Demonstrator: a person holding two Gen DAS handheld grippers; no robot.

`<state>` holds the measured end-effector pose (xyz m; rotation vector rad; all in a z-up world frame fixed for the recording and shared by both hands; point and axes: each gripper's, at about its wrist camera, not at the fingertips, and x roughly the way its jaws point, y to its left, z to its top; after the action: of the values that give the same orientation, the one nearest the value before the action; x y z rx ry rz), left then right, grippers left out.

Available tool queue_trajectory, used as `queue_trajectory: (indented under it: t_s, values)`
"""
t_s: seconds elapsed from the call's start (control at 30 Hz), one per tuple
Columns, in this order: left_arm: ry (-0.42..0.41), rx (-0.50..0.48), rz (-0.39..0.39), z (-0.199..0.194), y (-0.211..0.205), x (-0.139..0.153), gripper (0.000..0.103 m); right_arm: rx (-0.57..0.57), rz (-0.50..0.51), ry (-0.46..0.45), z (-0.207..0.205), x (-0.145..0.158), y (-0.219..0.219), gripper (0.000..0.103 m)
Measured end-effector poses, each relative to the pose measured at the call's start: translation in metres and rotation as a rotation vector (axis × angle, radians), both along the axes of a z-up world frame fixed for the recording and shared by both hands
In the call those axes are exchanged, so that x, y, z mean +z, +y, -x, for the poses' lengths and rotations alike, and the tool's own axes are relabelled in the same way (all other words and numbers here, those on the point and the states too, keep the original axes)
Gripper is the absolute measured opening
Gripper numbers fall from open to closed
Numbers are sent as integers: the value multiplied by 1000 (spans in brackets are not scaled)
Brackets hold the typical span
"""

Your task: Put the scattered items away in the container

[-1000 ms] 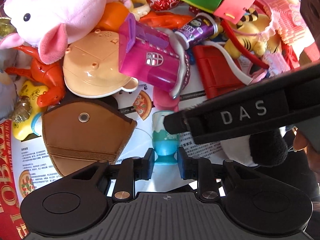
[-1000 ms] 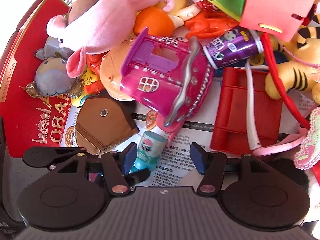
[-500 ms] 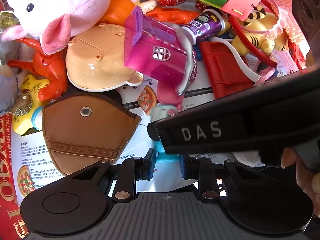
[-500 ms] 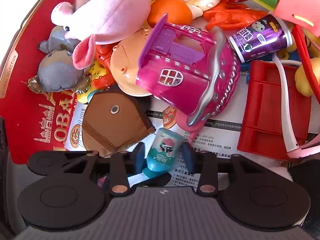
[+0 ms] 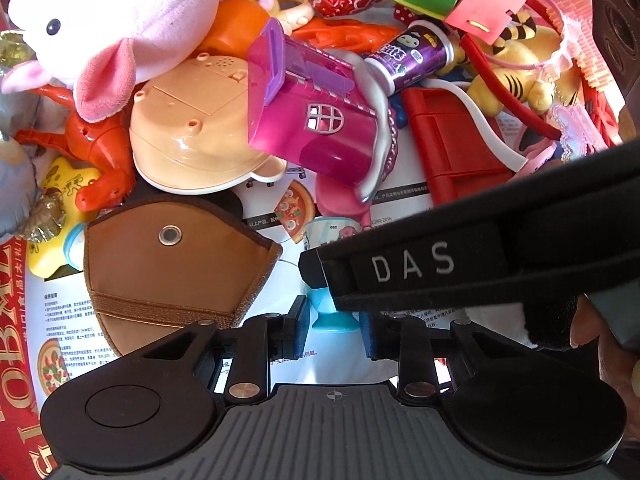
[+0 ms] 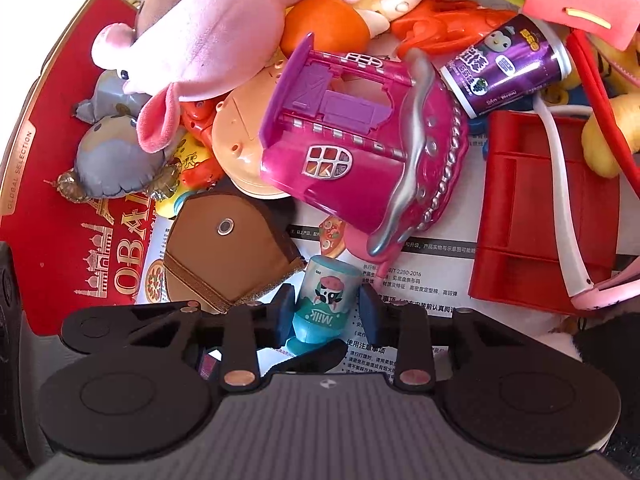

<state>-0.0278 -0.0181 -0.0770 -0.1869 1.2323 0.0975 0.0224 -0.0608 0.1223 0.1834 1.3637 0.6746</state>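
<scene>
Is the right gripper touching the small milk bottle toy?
Touching. In the right wrist view, both pads of the right gripper press the sides of the milk bottle toy.

Showing one pink plush pig (image 6: 208, 36), one magenta toy house (image 6: 352, 148), one purple can (image 6: 504, 68). Also showing one brown pouch (image 6: 224, 256), one teal milk bottle (image 6: 324, 304), one red tray (image 6: 532, 216).

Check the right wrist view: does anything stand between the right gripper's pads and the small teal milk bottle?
Nothing visible does. The milk bottle sits directly between the pads of the right gripper, which appear to press on its body. The brown pouch lies off to one side, clear of the gap. The left gripper flanks only the bottle's base.
</scene>
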Motion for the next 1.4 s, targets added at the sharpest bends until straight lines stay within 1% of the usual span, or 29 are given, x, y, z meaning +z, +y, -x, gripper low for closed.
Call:
queue_trajectory:
  t_s: [0.23,0.27,0.33,0.37,0.4,0.57,0.6,0.63,0.7,0.93,0.97,1.0,1.07,1.13,1.17,1.2,1.23,1.3,1.4]
  values:
    - [0,-4,-6,6,0,2,26,1,23,14,1,-3,7,43]
    - [0,-4,-5,7,0,2,31,4,26,6,2,-3,8,43]
    - [0,-5,-6,8,0,3,33,10,30,-7,3,-2,8,43]
    - [-1,-9,-4,9,-1,3,43,10,30,-9,3,-2,8,42]
    - [-2,-12,-3,10,-2,4,47,10,29,-9,4,-2,8,41]
    - [-6,-19,-12,14,-4,6,49,11,33,-11,4,-3,8,40]
    - [-5,-22,-17,15,-4,6,38,10,33,-11,4,-3,8,40]
    - [-6,-25,-29,16,-4,7,32,10,33,-12,4,-3,8,40]
    - [-8,-31,-38,18,-5,8,29,8,31,-14,5,-3,8,40]
    - [-11,-22,-32,25,-1,11,30,0,29,-8,3,-4,10,40]
    - [-11,-19,-30,26,-1,11,34,-4,28,-7,3,-4,11,40]
    - [-11,-15,-28,27,0,12,43,-7,27,-7,2,-4,11,40]
    - [-9,-12,-31,28,0,13,44,-11,22,-6,1,-4,11,40]
    - [-8,-14,-38,28,-19,14,45,-18,18,-3,1,-5,10,38]
    - [-7,-13,-41,27,-19,15,35,-22,14,-4,1,-5,9,38]
    - [-6,-11,-46,24,-19,17,30,-26,9,-6,2,-5,8,38]
    - [-5,-12,-42,18,-25,16,30,-26,8,-11,3,-5,8,38]
    - [-3,-11,-42,7,-20,11,29,-24,9,-16,5,-4,8,38]
    - [0,-10,-50,8,-23,12,27,-21,10,-20,5,-2,8,38]
